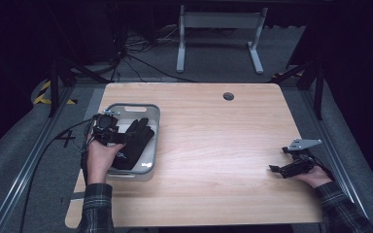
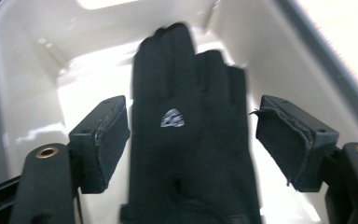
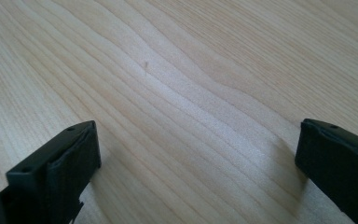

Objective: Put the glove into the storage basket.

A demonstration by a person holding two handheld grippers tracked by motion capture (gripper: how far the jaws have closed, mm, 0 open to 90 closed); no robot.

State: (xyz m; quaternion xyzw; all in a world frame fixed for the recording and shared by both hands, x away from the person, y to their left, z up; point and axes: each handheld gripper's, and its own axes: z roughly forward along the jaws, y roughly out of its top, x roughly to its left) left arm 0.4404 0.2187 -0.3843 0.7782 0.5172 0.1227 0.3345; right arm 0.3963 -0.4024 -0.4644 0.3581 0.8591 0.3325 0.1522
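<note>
A black glove [image 1: 133, 141] with a small white logo lies flat in a white plastic tray [image 1: 131, 106] at the table's left side. My left gripper [image 1: 119, 137] hangs just over the tray, held by a hand in a plaid sleeve. In the left gripper view the glove [image 2: 191, 140] runs up between the two jaws of my left gripper [image 2: 191, 119], which stands open, with a narrow gap on each side of the glove. My right gripper [image 1: 276, 169] rests near the table's right edge. It is open [image 3: 196, 135] over bare wood with nothing between its jaws.
The tray's walls [image 2: 28, 70] close in around the glove on all sides. The wooden table [image 1: 213, 126] has a small round hole [image 1: 228, 96] near its far edge. Cables and a white desk frame [image 1: 218, 29] stand on the floor beyond.
</note>
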